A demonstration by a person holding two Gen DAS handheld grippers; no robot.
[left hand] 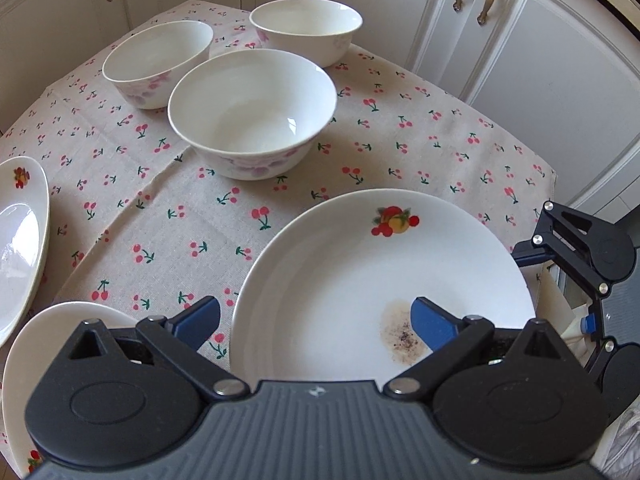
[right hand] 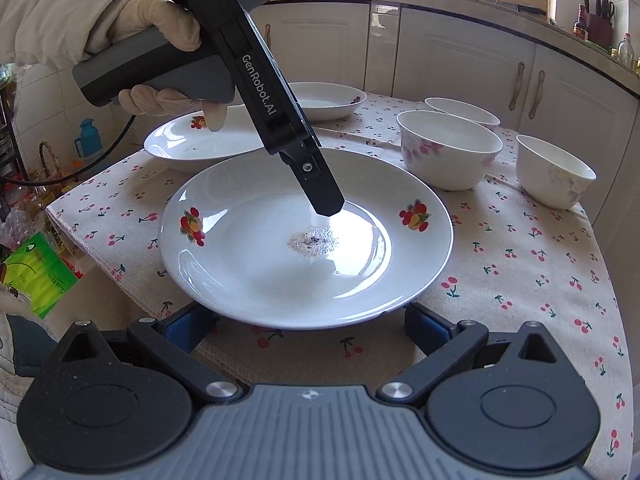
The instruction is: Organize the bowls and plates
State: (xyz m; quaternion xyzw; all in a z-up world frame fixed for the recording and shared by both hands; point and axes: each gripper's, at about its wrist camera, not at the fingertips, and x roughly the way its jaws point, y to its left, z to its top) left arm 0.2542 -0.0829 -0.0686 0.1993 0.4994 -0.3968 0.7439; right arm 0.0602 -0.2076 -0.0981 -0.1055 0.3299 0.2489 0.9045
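Observation:
A white plate (left hand: 352, 256) with fruit decals and a brown dirty spot (left hand: 400, 336) lies on the cherry-print tablecloth (left hand: 168, 224). My left gripper (left hand: 316, 322) is open and straddles its left rim, with one finger outside the rim and the other over the spot. In the right wrist view the left gripper's finger (right hand: 326, 196) points steeply down into the same plate (right hand: 280, 280), held by a gloved hand (right hand: 160, 24). My right gripper (right hand: 310, 328) is open, its fingertips hidden under the plate's near rim. Three white flowered bowls (left hand: 252, 116) (left hand: 158, 60) (left hand: 306, 28) stand behind.
Two more fruit-decal plates (left hand: 20, 240) (left hand: 44, 344) lie at the left of the table. The right gripper's black linkage (left hand: 592, 252) sits at the table's right edge. Cream cabinets (left hand: 540, 80) stand close behind. Bags and clutter (right hand: 36, 272) lie beyond the table's left edge.

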